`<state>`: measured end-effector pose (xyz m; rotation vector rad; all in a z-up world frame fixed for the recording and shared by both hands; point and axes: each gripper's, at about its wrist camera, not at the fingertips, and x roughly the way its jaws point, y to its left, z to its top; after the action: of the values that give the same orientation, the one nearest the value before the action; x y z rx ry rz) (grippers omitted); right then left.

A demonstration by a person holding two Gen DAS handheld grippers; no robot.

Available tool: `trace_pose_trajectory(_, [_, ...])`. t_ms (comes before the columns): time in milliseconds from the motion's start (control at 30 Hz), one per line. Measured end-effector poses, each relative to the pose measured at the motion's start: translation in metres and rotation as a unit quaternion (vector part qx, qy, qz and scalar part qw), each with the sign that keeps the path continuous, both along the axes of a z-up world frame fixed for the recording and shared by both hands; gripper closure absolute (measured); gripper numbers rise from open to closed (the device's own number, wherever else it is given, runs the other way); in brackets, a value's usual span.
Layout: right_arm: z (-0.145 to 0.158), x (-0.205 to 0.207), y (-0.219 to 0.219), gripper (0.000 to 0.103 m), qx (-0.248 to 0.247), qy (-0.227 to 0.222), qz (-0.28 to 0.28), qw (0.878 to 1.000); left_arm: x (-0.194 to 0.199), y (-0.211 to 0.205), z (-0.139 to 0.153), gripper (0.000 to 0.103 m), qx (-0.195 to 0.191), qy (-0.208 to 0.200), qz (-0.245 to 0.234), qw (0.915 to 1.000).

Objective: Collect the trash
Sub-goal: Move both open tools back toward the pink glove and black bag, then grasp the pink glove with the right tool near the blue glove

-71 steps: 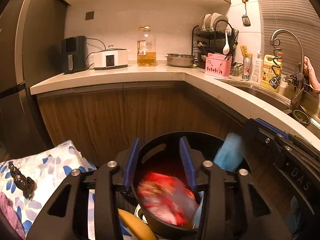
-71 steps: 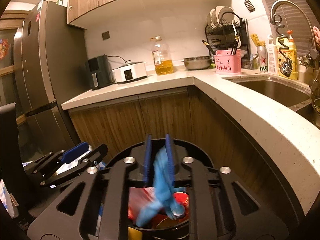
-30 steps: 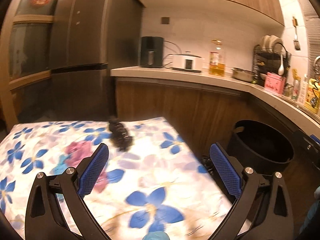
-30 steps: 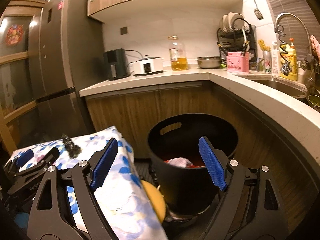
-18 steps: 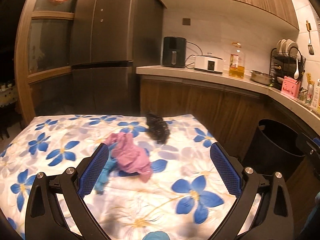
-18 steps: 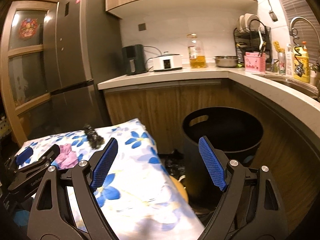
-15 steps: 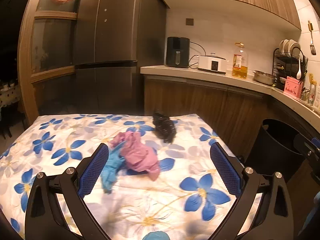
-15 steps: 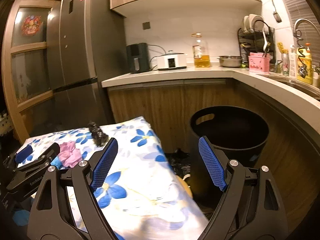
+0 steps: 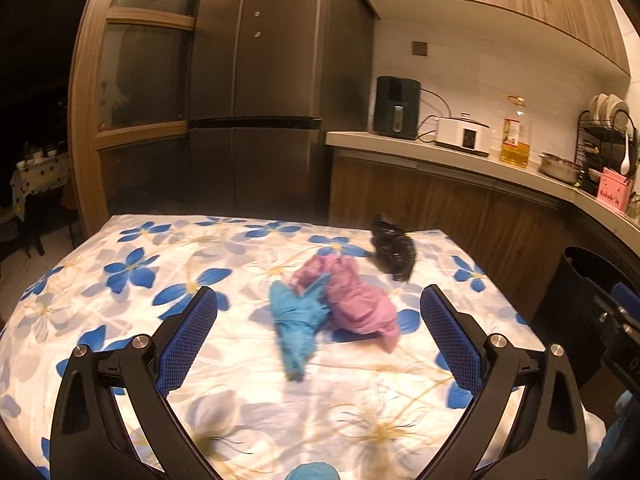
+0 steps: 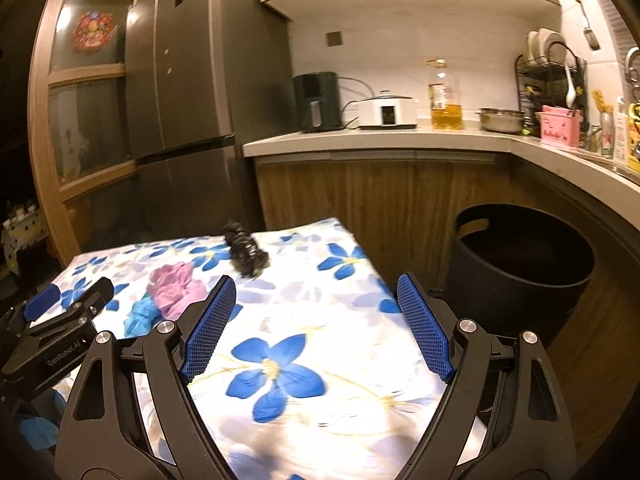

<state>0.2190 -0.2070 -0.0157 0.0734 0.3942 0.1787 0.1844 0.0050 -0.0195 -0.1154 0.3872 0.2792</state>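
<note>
Only legible txt: "GenRobot.AI" on left gripper (image 10: 66, 312) body, right wrist view.

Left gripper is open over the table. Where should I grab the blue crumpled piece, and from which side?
Take the blue crumpled piece at its bunched upper half, coming down from above with the left gripper. It lies flat and long on the floral cloth, so a side approach would likely just push it. Its right edge touches the pink crumpled piece; set one finger on the free left edge.
</note>
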Motion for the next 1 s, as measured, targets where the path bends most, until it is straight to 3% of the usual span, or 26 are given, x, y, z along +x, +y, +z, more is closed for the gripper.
trace_pose_trajectory(533, [-0.039, 0.050, 0.115, 0.022, -0.033, 0.047, 0.107, 0.993, -0.026, 0.062, -0.006, 0.006, -0.009, -0.007, 0.055, 0.9984])
trace_pose_trajectory(800, [-0.047, 0.076, 0.144, 0.026, -0.038, 0.065, 0.126, 0.989, -0.026, 0.080, -0.006, 0.006, -0.020, -0.010, 0.063, 0.9978])
trace_pose_trajectory(900, [-0.052, 0.085, 0.154, 0.032, -0.045, 0.077, 0.133, 0.987, -0.024, 0.083, -0.007, 0.006, -0.021, -0.008, 0.062, 0.9978])
trace_pose_trajectory(1000, [-0.060, 0.092, 0.162, 0.049, -0.054, 0.098, 0.141, 0.984, -0.022, 0.083, -0.009, 0.006, -0.019, -0.006, 0.060, 0.9980])
